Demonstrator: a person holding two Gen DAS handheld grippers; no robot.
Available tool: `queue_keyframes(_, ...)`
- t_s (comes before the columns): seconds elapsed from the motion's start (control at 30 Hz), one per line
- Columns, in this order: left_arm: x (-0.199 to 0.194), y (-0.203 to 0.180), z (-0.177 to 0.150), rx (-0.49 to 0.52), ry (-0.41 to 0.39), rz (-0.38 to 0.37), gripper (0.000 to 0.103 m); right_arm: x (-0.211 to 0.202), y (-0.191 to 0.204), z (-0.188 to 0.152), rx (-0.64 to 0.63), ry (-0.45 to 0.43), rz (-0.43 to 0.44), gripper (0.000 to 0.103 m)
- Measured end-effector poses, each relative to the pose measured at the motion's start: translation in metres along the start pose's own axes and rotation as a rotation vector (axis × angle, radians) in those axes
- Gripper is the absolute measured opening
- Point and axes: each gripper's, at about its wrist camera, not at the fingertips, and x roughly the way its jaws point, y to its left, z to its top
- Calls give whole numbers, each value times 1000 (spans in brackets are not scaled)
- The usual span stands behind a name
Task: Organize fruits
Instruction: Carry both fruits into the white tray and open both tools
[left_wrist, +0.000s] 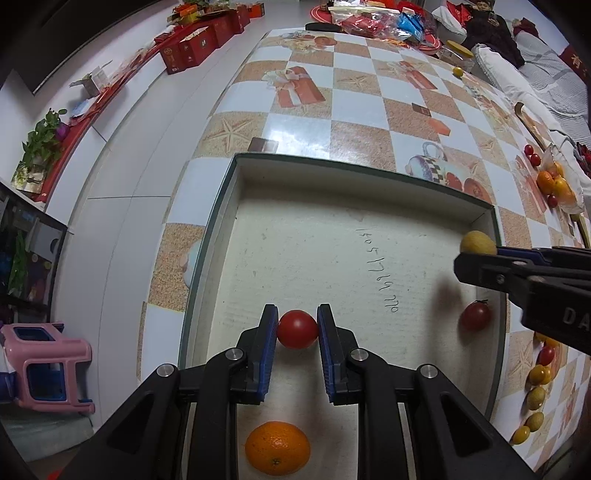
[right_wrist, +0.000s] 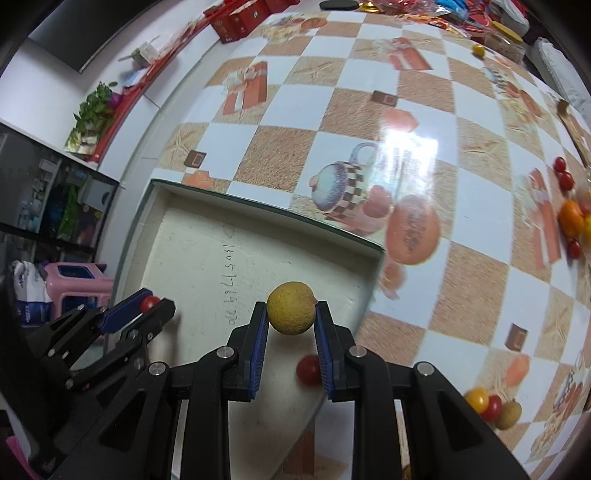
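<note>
A: Red, that is the cherry tomato (left_wrist: 297, 329) we pinch in our left gripper (left_wrist: 297, 334), its blue pads pressed on both sides of the fruit, above the pale floor of the shallow box (left_wrist: 369, 177).

B: And we clamp the round yellow fruit (right_wrist: 291, 313) in our right gripper (right_wrist: 291, 325), hanging over the box's right-hand part, close to its wall.

A: From our left wrist view we see that yellow fruit near the box's far right corner, with the right gripper reaching in from the right edge.

B: What already lies in the box?

A: We count an orange (left_wrist: 277, 447) on the floor near our left gripper's base, and a darker tomato (left_wrist: 475, 315) by the right wall, below the right gripper.

B: On the checkered table (right_wrist: 332, 110) outside the box we see more fruit: a cluster of small yellow and red ones (right_wrist: 491, 404) near the right side of the box, and a pile with oranges and red tomatoes (right_wrist: 570, 218) well apart, at the far right edge.
</note>
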Motion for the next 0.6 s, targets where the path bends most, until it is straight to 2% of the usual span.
queue_keyframes(0.3, 10, 3, -9, 31, 36, 10, 24, 27, 11, 6, -35, 64, -50, 28)
queue_keyframes(0.33, 10, 3, -9, 33, 34, 10, 29, 27, 13, 7, -40, 62, -50, 32)
queue_keyframes(0.37, 10, 3, -10, 36, 33, 17, 39, 27, 14, 7, -45, 67, -46, 35)
queue_keyframes(0.4, 10, 3, -10, 37, 33, 31, 68, 28, 16, 8, -50, 68, -44, 43)
queue_keyframes(0.43, 8, 4, -11, 34, 17, 44, 80, 28, 18, 9, -57, 69, -51, 54)
queue_keyframes(0.5, 1, 5, -12, 35, -22, 55, 80, 28, 21, 11, -55, 66, -54, 57)
queue_keyframes(0.6, 1, 5, -13, 44, -7, 47, 80, 24, 19, 13, -43, 56, -45, 62)
